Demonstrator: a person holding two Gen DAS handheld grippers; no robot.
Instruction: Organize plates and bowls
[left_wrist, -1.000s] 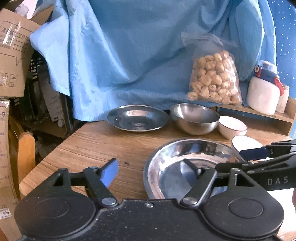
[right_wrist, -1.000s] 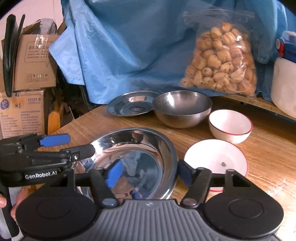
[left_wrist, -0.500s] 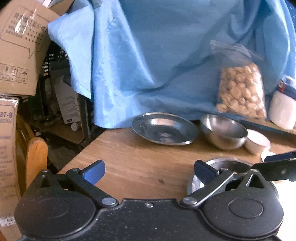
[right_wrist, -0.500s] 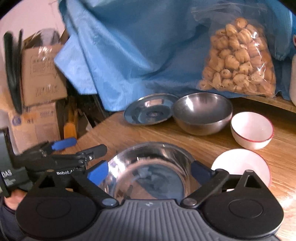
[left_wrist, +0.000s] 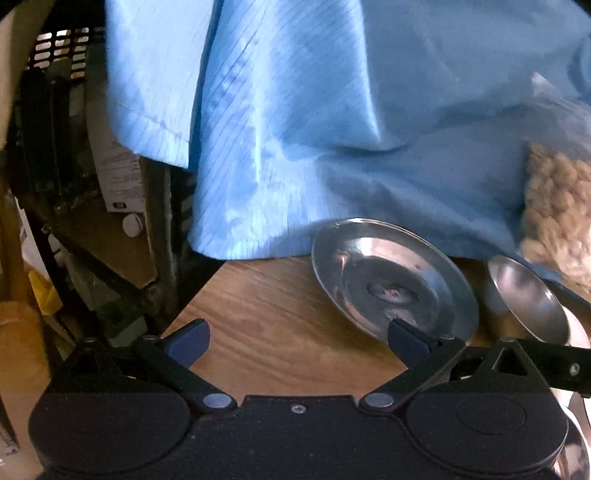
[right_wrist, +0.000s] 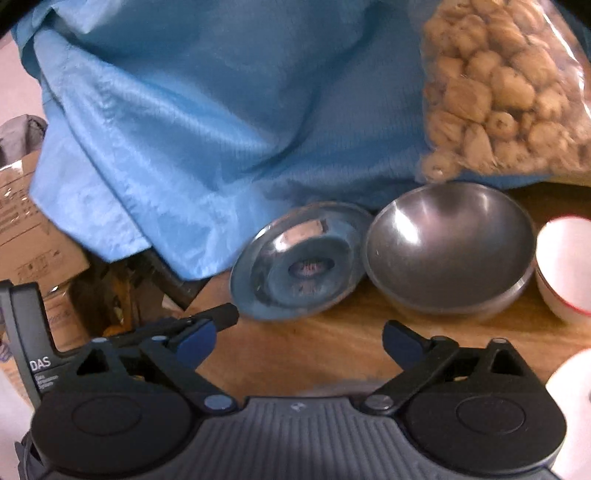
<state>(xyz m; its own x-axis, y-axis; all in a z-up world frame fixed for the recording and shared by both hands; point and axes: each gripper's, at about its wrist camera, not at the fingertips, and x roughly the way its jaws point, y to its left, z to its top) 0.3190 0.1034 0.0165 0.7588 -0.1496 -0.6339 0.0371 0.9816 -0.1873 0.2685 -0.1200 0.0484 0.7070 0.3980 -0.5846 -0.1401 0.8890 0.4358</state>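
Note:
A steel plate (left_wrist: 395, 284) lies at the back of the wooden table (left_wrist: 280, 332), also in the right wrist view (right_wrist: 299, 266). A steel bowl (right_wrist: 448, 247) stands just right of it, seen at the edge of the left wrist view (left_wrist: 528, 299). A white red-rimmed bowl (right_wrist: 565, 266) is further right, and a white plate (right_wrist: 572, 384) shows at the right edge. My left gripper (left_wrist: 297, 341) is open and empty, its right finger close to the steel plate's near rim. My right gripper (right_wrist: 297, 343) is open and empty, short of both steel dishes. A large steel plate's rim (left_wrist: 576, 458) shows at bottom right.
A blue cloth (right_wrist: 221, 110) hangs behind the dishes. A clear bag of brown lumps (right_wrist: 498, 88) sits behind the steel bowl. Cardboard boxes (right_wrist: 26, 221) and dark clutter (left_wrist: 74, 184) lie past the table's left edge. The left gripper's body (right_wrist: 110, 343) is beside my right gripper.
Both grippers have moved forward toward the back of the table and tilted. The large steel plate near me has dropped almost out of both views. Both stay open.

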